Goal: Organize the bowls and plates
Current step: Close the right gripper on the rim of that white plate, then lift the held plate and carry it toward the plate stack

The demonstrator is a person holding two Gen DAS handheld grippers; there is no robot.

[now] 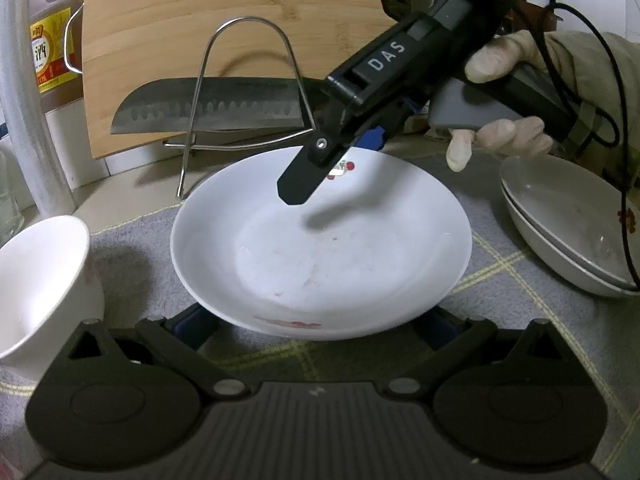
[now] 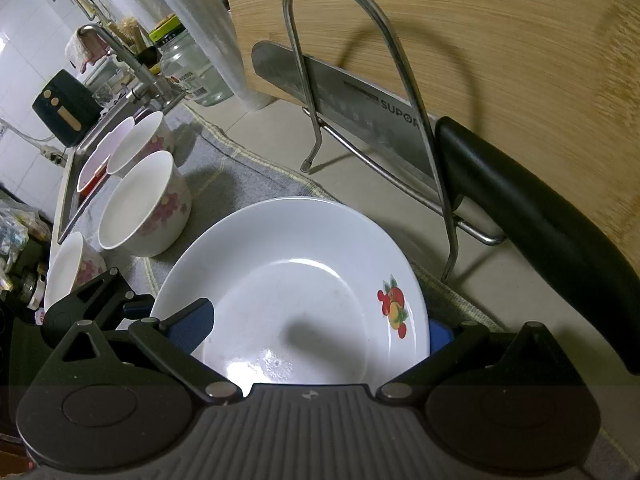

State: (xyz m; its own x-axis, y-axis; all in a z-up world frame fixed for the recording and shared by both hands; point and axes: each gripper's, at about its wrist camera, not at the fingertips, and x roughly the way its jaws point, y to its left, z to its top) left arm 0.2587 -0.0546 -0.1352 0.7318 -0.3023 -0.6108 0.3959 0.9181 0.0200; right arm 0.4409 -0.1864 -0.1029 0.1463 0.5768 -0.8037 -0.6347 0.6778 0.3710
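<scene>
A white plate with a fruit print (image 1: 320, 240) (image 2: 296, 288) sits on a grey mat. My right gripper (image 1: 320, 168) (image 2: 316, 332) reaches from the upper right; one finger lies over the plate's inner face and the other behind its far rim, so it looks shut on the rim. My left gripper (image 1: 316, 328) is wide open at the plate's near edge, its blue pads mostly hidden under the rim. Two stacked plates (image 1: 568, 224) lie at the right. White flowered bowls (image 2: 144, 204) (image 1: 40, 280) stand at the left.
A wire rack (image 1: 248, 92) (image 2: 372, 112) holds a cleaver (image 1: 208, 108) (image 2: 360, 108) against a bamboo board (image 1: 224, 28) behind the plate. A sauce bottle (image 1: 48, 40) stands at the back left. A glass jar (image 2: 192, 68), a faucet and the sink (image 2: 80, 164) lie beyond the bowls.
</scene>
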